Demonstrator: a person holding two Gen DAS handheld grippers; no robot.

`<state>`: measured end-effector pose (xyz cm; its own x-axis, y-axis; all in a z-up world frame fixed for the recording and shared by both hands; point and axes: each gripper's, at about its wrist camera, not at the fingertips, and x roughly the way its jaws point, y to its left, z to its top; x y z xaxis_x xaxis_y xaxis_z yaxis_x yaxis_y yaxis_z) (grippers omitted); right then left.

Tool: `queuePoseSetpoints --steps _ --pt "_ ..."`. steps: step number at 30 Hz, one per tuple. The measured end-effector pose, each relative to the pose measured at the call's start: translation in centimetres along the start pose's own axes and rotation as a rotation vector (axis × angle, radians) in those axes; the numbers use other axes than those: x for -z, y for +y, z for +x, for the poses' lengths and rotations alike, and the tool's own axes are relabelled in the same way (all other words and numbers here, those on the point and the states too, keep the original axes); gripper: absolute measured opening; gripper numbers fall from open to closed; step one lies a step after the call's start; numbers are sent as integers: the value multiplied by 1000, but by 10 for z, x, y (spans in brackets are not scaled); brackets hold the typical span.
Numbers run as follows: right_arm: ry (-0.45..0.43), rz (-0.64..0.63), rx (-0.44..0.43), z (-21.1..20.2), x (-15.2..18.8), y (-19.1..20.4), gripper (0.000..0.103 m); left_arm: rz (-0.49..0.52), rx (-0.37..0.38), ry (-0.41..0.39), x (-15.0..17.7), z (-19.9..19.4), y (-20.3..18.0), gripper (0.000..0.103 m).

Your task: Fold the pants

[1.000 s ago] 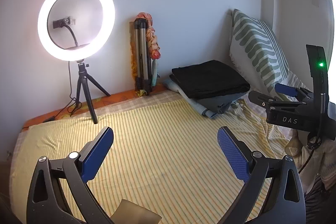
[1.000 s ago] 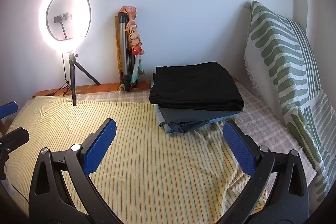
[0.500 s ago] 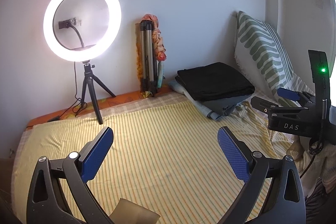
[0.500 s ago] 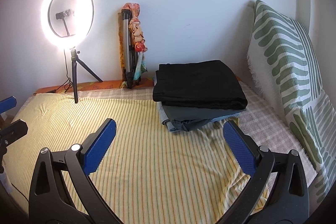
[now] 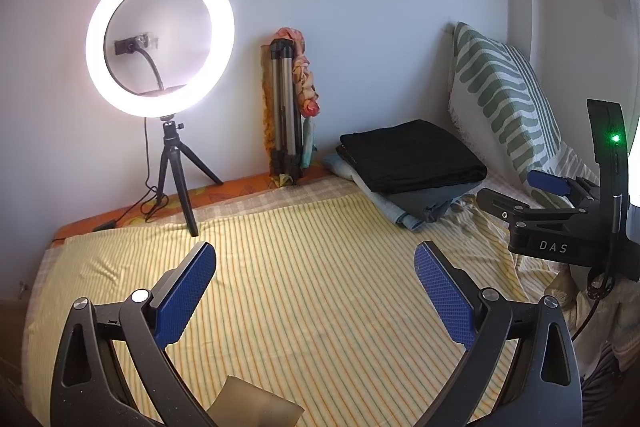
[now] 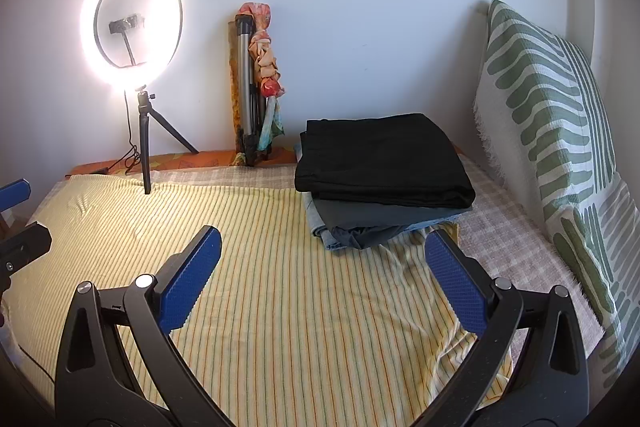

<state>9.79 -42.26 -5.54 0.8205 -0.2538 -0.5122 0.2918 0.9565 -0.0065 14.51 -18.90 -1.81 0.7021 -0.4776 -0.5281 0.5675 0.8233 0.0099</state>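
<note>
Left gripper (image 5: 314,291) held above striped yellow sheet (image 5: 312,291), jaws spread wide, nothing gripped. Right gripper (image 6: 322,281) likewise held over bed, jaws apart, empty. Black pants (image 6: 380,159) seen folded, laid on top of grey and blue folded clothes (image 6: 372,223) at far side of bed, near green-patterned pillow (image 6: 548,131). Ring light (image 5: 160,39) lit on small tripod (image 5: 178,175) at left. Folded tripod (image 6: 248,95) leaned against wall.

Right hand-held gripper (image 6: 322,257) spread wide above a yellow striped bedsheet (image 6: 280,307); folded black pants (image 6: 380,159) top a stack of seemingly grey and blue garments (image 6: 372,227).
</note>
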Motion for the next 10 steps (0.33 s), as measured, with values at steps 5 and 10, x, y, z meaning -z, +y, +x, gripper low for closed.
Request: queuePoseSetpoints --steps 5,10 --pt "-1 0 0 0 0 0 103 -1 -15 10 0 1 1 100" --pt "2 0 -3 0 1 1 103 -11 -5 -1 2 -2 3 100"
